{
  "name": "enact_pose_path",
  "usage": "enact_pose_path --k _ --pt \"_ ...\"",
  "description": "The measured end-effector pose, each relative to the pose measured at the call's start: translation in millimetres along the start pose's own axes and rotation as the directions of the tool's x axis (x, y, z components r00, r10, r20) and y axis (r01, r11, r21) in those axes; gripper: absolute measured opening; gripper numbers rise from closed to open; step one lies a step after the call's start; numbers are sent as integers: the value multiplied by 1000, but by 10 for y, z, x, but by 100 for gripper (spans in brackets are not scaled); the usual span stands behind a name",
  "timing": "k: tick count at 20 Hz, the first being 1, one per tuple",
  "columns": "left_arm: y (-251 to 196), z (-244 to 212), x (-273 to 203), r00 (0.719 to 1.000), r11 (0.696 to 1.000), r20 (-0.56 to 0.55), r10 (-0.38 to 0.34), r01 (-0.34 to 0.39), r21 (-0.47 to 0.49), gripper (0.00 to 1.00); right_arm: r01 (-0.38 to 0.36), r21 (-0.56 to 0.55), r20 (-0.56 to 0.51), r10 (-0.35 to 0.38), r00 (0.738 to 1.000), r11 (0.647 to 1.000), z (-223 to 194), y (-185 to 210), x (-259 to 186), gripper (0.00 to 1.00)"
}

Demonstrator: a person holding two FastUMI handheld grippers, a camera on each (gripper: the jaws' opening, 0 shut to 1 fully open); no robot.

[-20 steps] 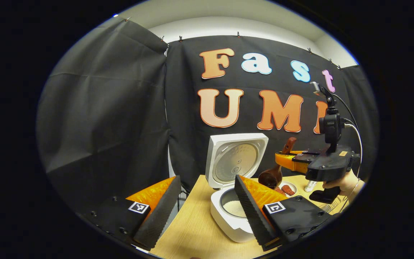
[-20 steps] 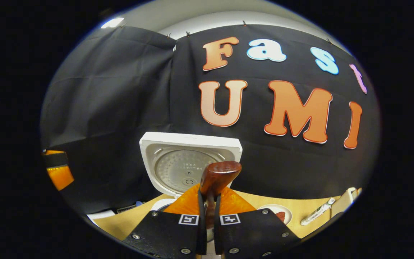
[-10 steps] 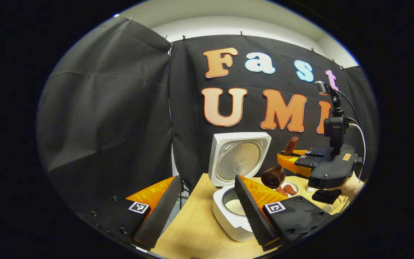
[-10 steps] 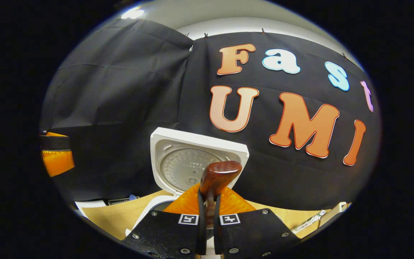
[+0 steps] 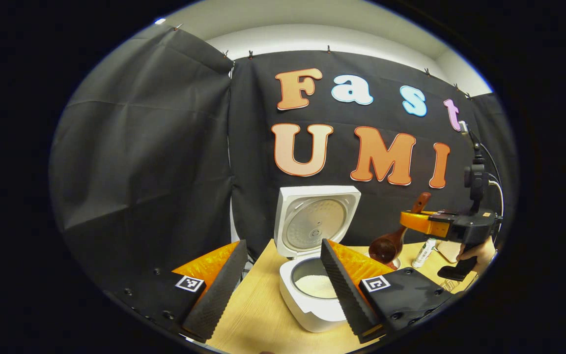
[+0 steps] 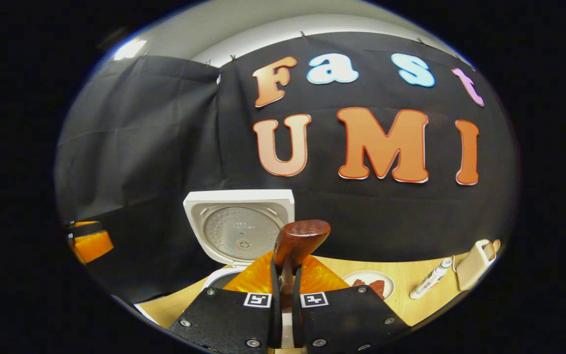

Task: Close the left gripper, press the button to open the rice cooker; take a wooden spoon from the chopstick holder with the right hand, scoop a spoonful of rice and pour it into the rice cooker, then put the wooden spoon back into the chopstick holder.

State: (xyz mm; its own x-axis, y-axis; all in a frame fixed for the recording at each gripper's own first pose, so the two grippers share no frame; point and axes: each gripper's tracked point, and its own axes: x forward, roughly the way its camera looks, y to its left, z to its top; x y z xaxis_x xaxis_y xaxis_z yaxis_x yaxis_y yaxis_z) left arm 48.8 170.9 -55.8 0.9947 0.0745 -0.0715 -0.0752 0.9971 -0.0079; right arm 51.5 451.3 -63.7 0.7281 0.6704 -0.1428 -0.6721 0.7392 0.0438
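Note:
A white rice cooker stands on the wooden table with its lid swung up, and white rice lies in its pot. My left gripper is open in front of it, nothing between its fingers. My right gripper is shut on the handle of a dark wooden spoon. In the left gripper view that spoon hangs bowl-down to the right of the cooker, held by the right gripper in a hand. The open lid also shows in the right gripper view.
A small white plate with reddish pieces lies on the table right of the cooker. A white pen-like tube and a tan pouch lie farther right. The table's left edge runs close to the cooker.
The right gripper has carried the spoon to the right, away from above the cooker's pot. The left gripper has stayed open in about the same place.

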Motion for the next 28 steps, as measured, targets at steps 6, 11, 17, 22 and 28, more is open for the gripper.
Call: enact_pose_path --k 6,11,17,22,28 --pt "-206 100 -41 1000 1000 19 -3 3 0 100 124 84 18 -126 992 989 12 -898 -621 7" --pt "-401 181 -82 999 1000 37 -11 11 -6 100 269 137 -1 -272 962 953 -213 -1735 -1284 7" --pt "-496 314 -82 995 998 88 39 -43 46 100 410 171 -63 -405 912 896 -604 -2514 -1922 7" --pt "-650 338 -12 993 992 108 56 -67 105 100 487 200 -133 -469 873 850 -1022 -2894 -2269 7" --pt "-926 266 23 997 998 82 5 -10 68 100 521 226 -205 -483 851 823 -1457 -3046 -2396 8"
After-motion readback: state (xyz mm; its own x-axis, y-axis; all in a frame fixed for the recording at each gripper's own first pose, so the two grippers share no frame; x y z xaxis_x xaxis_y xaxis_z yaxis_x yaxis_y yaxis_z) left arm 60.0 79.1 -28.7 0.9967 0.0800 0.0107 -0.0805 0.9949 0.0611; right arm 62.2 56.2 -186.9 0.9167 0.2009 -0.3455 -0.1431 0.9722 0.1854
